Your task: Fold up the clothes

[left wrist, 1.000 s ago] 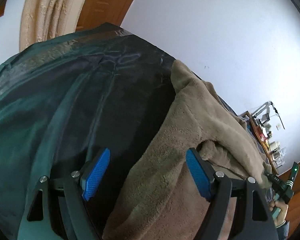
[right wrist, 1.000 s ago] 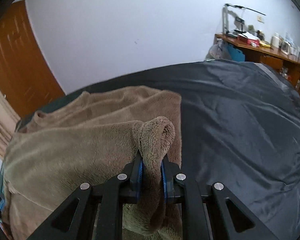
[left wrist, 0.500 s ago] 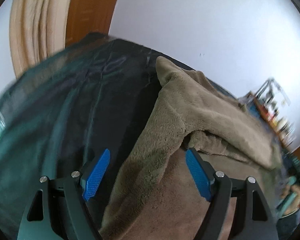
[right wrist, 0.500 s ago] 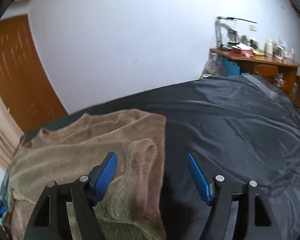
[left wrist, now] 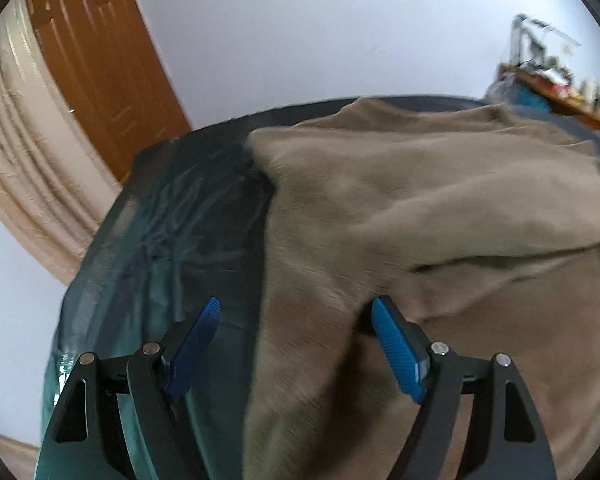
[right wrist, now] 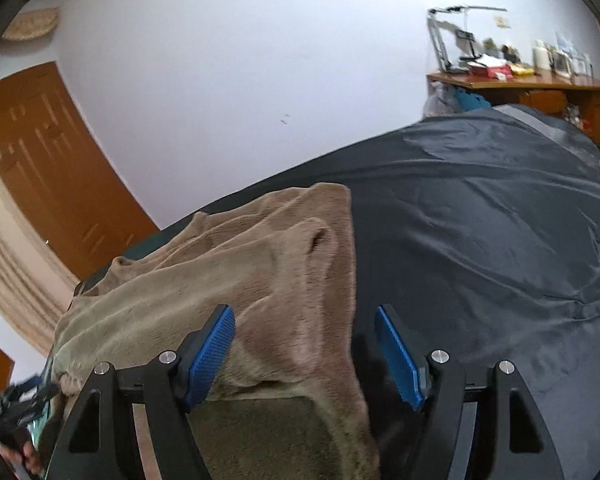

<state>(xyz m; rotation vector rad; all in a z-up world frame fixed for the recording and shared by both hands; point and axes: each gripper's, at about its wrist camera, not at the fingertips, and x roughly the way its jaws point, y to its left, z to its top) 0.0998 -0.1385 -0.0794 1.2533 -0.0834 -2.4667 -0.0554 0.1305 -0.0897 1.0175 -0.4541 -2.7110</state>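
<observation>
- Right gripper (right wrist: 305, 354): fingers spread after just opening; the brown fleece garment (right wrist: 236, 276) lies loose between them.
- Left gripper (left wrist: 296, 346): fingers spread, straddling the garment's blurred edge, seemingly untouched.
- Garment covers the dark sheet's (right wrist: 480, 216) left end; the right stretch lies bare.

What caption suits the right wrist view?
Open right gripper above brown fleece garment lying on dark sheet.

No legible text, labels or numbers.
</observation>
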